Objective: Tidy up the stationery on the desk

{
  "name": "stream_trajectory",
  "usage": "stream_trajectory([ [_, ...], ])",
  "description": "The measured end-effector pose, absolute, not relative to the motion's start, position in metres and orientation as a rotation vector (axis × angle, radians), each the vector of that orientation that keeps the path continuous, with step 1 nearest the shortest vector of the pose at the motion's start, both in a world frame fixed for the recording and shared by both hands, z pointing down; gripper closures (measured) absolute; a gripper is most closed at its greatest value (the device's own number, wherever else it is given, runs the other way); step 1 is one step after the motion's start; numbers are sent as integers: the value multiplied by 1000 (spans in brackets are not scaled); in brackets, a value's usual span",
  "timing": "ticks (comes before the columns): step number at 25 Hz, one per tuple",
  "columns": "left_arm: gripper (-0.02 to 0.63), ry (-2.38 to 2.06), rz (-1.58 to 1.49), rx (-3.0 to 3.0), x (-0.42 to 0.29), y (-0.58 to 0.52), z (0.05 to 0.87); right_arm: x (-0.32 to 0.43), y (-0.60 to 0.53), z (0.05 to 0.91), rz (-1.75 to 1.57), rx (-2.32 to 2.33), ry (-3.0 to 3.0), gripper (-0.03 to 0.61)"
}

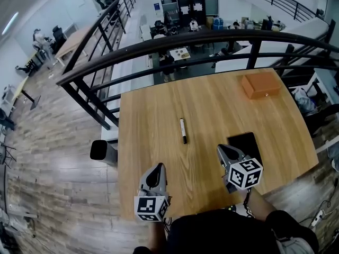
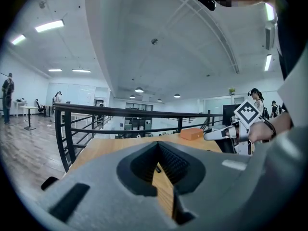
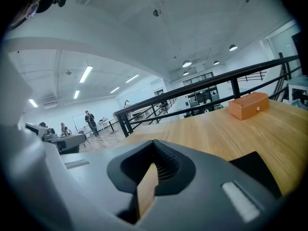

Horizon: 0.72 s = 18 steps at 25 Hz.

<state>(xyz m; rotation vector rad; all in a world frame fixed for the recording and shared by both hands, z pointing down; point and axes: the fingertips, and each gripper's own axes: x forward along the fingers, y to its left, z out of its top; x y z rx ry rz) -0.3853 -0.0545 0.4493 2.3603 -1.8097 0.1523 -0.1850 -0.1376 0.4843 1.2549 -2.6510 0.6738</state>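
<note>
1. Two grippers are in my hands, low over the near edge of the light wooden tabletop [image 1: 159, 105]. They are the left gripper [image 1: 157, 168] [image 2: 158, 145] and the right gripper [image 1: 220, 148] [image 3: 154, 143], each with a square-marker cube at its back.
2. My left fingers [image 2: 175, 163] are closed tip to tip and grip nothing. Only bare wood shows through the hollow behind the tips.
3. My right fingers [image 3: 166, 170] are closed the same way and are also empty.
4. One black-and-white marker pen [image 1: 183, 130] lies flat on the tabletop ahead of both pairs of fingers. It sits ahead and to the right of my left fingers, ahead and to the left of my right ones, and apart from both.
5. A flat black rectangular pad [image 1: 246, 142] [image 3: 255, 170] lies just to the right of my right fingers. From the head view that gripper overlaps the pad's left edge, and I cannot tell whether they touch.
6. An orange-brown rectangular box [image 1: 260, 84] [image 2: 191, 134] [image 3: 248, 105] stands well ahead and to the right of my right fingers, near the far edge of the tabletop.
7. A black metal railing [image 1: 159, 44] curves past the far edge, beyond everything my fingers point at.
</note>
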Motion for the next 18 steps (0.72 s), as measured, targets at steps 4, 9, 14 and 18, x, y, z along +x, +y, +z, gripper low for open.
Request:
stream_trajectory([
  [4, 617, -1798, 143, 2373, -404, -64, 448, -204, -145, 488, 678, 1275, -2634, 571],
  [9, 617, -1802, 159, 2390, -427, -79, 449, -223, -159, 491, 678, 1310, -2613, 571],
  [14, 617, -1785, 156, 2404, -442, -99, 452, -243, -177, 497, 699, 1340, -2590, 571],
  [18, 617, -1769, 117, 2394, -453, -109, 456, -260, -189, 502, 704, 1335, -2564, 571],
])
